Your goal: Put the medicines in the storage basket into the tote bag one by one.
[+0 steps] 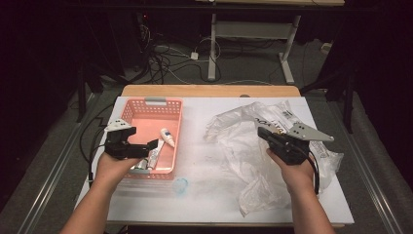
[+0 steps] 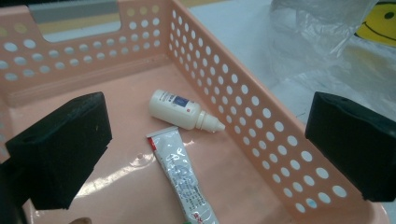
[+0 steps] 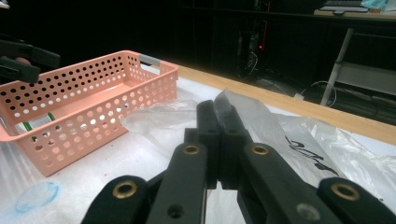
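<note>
Dark floor strewn with cables is lying beyond a white-covered table (image 1: pixel 204 161) with a wooden far edge, and a person is holding a gripper in each hand over it. Their left gripper (image 1: pixel 146 146) is hanging above the near end of a pink perforated basket (image 1: pixel 127 111), its two black pads standing wide apart with nothing between them. Seen from the left gripper view, a small white dropper bottle (image 2: pixel 179 108) is lying on its side on the basket floor, ahead of and between the pads, its nozzle pointing toward the right-hand pad; a squeezed silver tube (image 2: pixel 183 179) is lying just below the bottle, closer to the gripper, its crimped end nearly touching the bottle. The basket's side wall is running between that bottle and the right-hand pad. Their right gripper (image 3: pixel 218 122) is sitting over a crumpled clear plastic bag (image 1: pixel 243 146), its jaws pressed tight together; whether a fold of the bag is being pinched between them I cannot tell, though the film is lying right against and beyond the tips. Well to the left of this gripper the basket is standing apart from the bag.
</note>
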